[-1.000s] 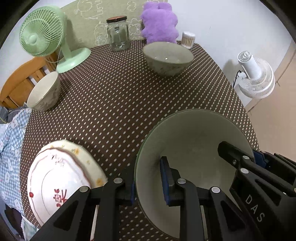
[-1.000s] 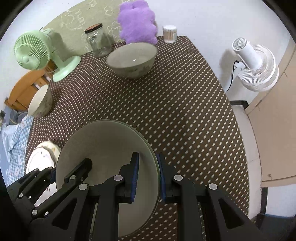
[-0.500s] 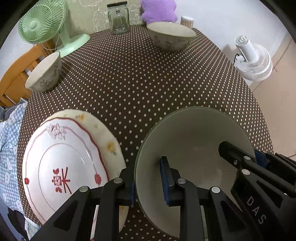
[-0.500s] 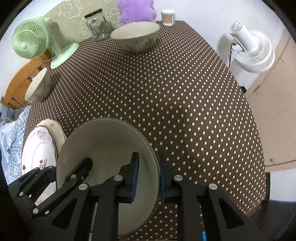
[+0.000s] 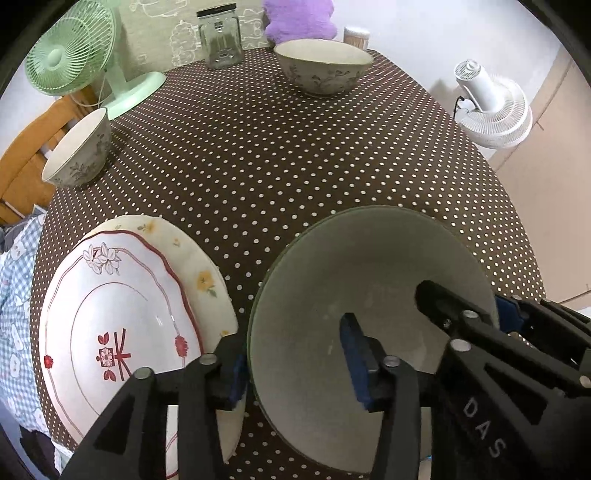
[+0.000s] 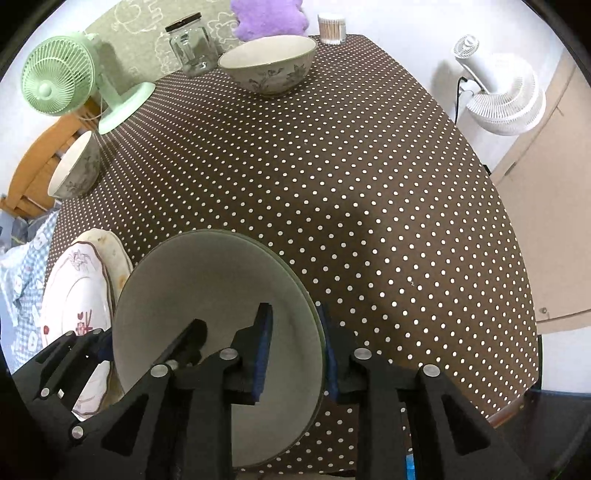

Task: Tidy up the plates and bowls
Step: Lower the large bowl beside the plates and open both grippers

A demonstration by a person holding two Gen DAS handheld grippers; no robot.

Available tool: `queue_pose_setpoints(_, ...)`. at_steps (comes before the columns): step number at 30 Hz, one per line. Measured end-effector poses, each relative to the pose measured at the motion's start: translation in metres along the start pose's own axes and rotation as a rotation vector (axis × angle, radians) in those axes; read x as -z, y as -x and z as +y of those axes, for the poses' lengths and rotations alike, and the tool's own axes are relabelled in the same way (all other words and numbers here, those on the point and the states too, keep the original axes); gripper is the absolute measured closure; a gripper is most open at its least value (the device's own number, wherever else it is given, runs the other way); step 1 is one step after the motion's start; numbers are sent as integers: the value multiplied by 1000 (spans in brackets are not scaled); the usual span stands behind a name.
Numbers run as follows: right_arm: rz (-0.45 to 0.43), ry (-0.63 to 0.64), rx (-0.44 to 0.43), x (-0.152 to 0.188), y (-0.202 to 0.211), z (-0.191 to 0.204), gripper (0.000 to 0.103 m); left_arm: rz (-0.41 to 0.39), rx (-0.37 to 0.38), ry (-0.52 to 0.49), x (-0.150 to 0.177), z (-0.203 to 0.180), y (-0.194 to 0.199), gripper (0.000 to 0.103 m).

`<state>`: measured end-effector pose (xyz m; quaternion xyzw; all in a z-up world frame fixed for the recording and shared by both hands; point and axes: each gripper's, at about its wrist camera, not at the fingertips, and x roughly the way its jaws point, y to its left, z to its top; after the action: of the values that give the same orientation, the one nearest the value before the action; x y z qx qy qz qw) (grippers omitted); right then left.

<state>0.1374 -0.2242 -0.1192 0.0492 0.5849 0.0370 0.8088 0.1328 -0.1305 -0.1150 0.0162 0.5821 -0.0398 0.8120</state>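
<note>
Both grippers hold one large grey-green bowl (image 5: 373, 280) by its rim, near the table's front edge. My left gripper (image 5: 295, 365) is shut on the bowl's left rim. My right gripper (image 6: 295, 350) is shut on the right rim of the same bowl (image 6: 207, 295). Whether the bowl rests on the cloth cannot be told. Two stacked floral plates (image 5: 122, 314) lie just left of it, also in the right wrist view (image 6: 77, 295). A large floral bowl (image 5: 323, 66) stands at the far side. A smaller floral bowl (image 5: 77, 151) stands at the left edge.
The table has a brown polka-dot cloth (image 5: 277, 155). A green desk fan (image 5: 74, 62), a glass jar (image 5: 219, 37), a purple plush toy (image 5: 299, 18) and a cotton swab box (image 5: 356, 35) line the far edge. A white floor fan (image 5: 491, 107) stands right of the table.
Both grippers and the held bowl have pulled back toward the near edge and lowered. The stacked plates have come fully into view on the left.
</note>
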Motion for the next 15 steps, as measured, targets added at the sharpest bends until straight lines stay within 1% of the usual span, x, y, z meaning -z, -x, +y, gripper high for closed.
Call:
queue_pose_setpoints(1,-10,5,16,-1,2,0,71,-5,-5,-3,-1,0,2,51)
queue_pose_setpoints(2,-18,6,17,-1,4,0,65,-12,-5,-6,-1,-1,5,45)
queue_pose_setpoints(3,-23,3,8,-2,6,-1,51,-19,6,-4,-2,-1,7,41)
queue_pose_setpoints(4,-29,-4,-3,-2,8,-1,43,-27,-8,-3,-2,-1,10,33)
queue_pose_setpoints(5,-45,-11,1,-3,11,-2,38,-40,-41,0,-3,-1,13,27)
queue_pose_setpoints(7,-63,-10,0,-3,16,-2,36,-50,-49,9,-3,3,16,25)
queue_pose_setpoints(9,-66,-13,-3,-4,19,-3,33,-49,-48,17,-4,5,18,25)
queue_pose_setpoints(13,-87,-2,-4,-7,31,0,32,-73,-47,17,-7,7,30,25)
queue_pose_setpoints(15,-99,-3,-6,-9,39,1,30,-83,-41,20,-9,9,37,25)
